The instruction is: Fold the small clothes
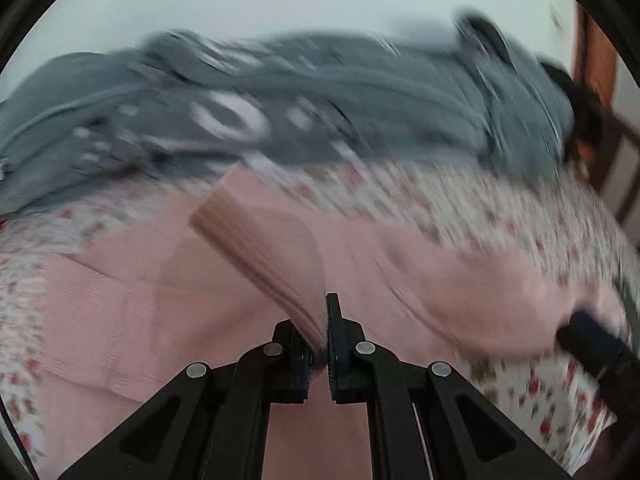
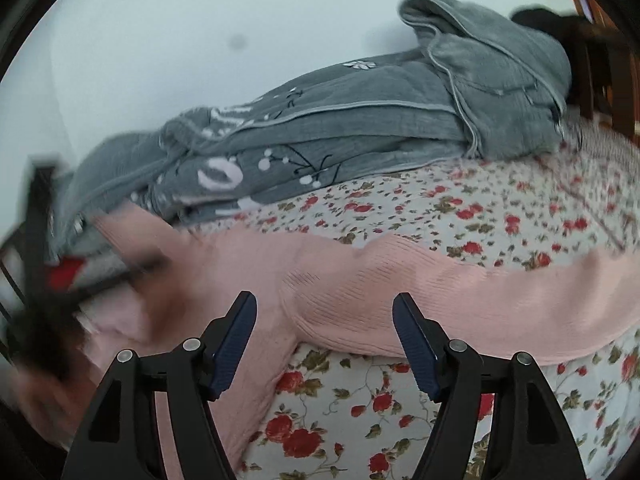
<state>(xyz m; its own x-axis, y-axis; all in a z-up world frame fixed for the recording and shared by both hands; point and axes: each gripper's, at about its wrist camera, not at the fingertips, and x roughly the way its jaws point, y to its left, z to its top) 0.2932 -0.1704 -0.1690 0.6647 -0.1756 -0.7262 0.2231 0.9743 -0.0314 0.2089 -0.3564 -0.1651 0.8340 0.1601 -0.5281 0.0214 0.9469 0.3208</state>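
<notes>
A pink ribbed knit garment (image 1: 132,280) lies spread on a floral sheet (image 1: 520,216). My left gripper (image 1: 322,336) is shut on a ribbed end of it, a sleeve or cuff (image 1: 264,244), which rises from the jaws and hangs over the rest. The left wrist view is blurred. In the right wrist view the same pink garment (image 2: 360,292) stretches across the bed. My right gripper (image 2: 324,332) stands open just above its near edge, nothing pressed between the blue pads (image 2: 416,348). The left gripper shows there as a dark blur (image 2: 48,288) at the left.
A bunched grey blanket (image 2: 360,128) with white flower prints lies along the far side of the bed against a pale wall (image 2: 200,20). A wooden chair or bed frame (image 1: 596,100) stands at the far right. Floral sheet (image 2: 360,400) shows bare in front of the garment.
</notes>
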